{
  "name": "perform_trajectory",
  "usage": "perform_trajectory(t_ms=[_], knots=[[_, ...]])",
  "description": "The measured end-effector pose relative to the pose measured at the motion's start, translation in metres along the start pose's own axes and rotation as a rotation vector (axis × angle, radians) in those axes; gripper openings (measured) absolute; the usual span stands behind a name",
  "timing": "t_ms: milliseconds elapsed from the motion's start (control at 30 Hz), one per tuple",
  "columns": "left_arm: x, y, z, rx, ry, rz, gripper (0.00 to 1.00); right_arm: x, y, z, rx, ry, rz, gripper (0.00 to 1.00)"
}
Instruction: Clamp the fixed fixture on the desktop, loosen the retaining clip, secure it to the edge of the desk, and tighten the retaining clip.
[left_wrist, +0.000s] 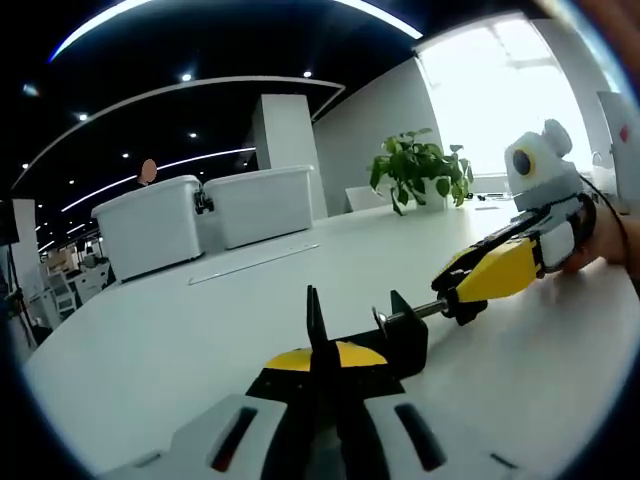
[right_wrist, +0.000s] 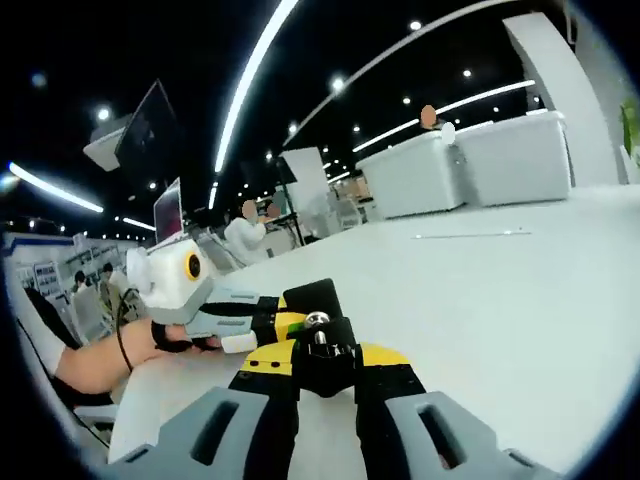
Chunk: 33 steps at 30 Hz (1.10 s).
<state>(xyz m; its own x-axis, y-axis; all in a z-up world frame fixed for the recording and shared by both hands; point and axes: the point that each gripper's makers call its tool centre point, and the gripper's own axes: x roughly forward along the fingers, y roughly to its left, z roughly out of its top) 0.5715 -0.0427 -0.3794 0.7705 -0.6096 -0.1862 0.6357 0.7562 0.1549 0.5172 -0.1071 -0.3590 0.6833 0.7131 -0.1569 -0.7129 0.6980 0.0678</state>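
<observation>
Left gripper (left_wrist: 325, 360): closed on the clamp fixture (left_wrist: 400, 335).
Right gripper (right_wrist: 318, 360): closed on the screw handle (right_wrist: 317, 322).
Risk: slippage was judged likely if over-turned.

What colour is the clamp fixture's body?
Black; the clamp fixture shows best in the left gripper view, with a metal screw.

Black clamp (left_wrist: 400, 335) with silver screw, yellow-and-black gripper fingers (left_wrist: 490, 278), white desk (left_wrist: 180, 330), white bins (left_wrist: 150, 225), green plant (left_wrist: 420, 168).

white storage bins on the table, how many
2, side by side at the table's far side: the left bin and the right bin. Others may be hidden out of view.
</observation>
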Motion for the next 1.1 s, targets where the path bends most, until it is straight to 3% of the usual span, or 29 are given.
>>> perform_trajectory(t_ms=[167, 200, 233, 267, 333, 467, 533, 600, 667, 767, 867, 1000, 1067, 1100], knots=[[-0.004, -0.006, 0.001, 0.002, 0.0, 0.002, 0.05, 0.004, 0.018, 0.003, -0.709, 0.009, -0.056, 0.2], [-0.004, -0.007, 0.001, 0.002, 0.0, 0.003, 0.05, 0.006, 0.019, 0.001, -0.772, 0.012, -0.059, 0.2], [-0.005, -0.008, 0.001, 0.002, 0.0, 0.003, 0.05, 0.006, 0.019, 0.0, -0.773, 0.023, -0.051, 0.2], [-0.005, -0.008, 0.001, 0.002, 0.0, 0.003, 0.05, 0.007, 0.016, 0.001, -0.669, 0.008, -0.049, 0.2], [-0.006, -0.009, 0.001, 0.003, -0.001, 0.004, 0.05, 0.007, 0.011, 0.004, -0.553, -0.008, -0.037, 0.19], [-0.006, -0.011, 0.001, 0.003, 0.0, 0.004, 0.05, 0.008, 0.009, 0.006, -0.534, -0.011, -0.042, 0.2], [-0.007, -0.011, 0.001, 0.003, -0.001, 0.003, 0.05, 0.008, 0.011, 0.01, -0.441, -0.045, -0.026, 0.21], [-0.007, -0.011, 0.001, 0.003, -0.001, 0.002, 0.05, 0.004, 0.014, 0.026, -0.268, -0.126, 0.01, 0.3], [-0.007, -0.012, 0.001, 0.003, -0.001, 0.003, 0.05, -0.002, 0.006, 0.038, -0.063, -0.177, 0.019, 0.3], [-0.007, -0.012, 0.001, 0.003, -0.001, 0.003, 0.05, -0.006, -0.014, 0.031, 0.214, -0.144, 0.008, 0.3], [-0.007, -0.012, 0.001, 0.003, -0.001, 0.003, 0.05, -0.008, -0.025, 0.016, 0.429, -0.106, 0.005, 0.28], [-0.007, -0.012, 0.001, 0.005, -0.002, 0.003, 0.05, -0.005, -0.015, 0.006, 0.53, -0.066, 0.058, 0.24], [-0.007, -0.012, 0.001, 0.006, -0.003, 0.003, 0.05, -0.004, -0.01, 0.005, 0.503, -0.061, 0.055, 0.25], [-0.007, -0.012, 0.001, 0.005, -0.002, 0.002, 0.05, -0.004, -0.013, -0.001, 0.45, -0.025, 0.032, 0.24]])
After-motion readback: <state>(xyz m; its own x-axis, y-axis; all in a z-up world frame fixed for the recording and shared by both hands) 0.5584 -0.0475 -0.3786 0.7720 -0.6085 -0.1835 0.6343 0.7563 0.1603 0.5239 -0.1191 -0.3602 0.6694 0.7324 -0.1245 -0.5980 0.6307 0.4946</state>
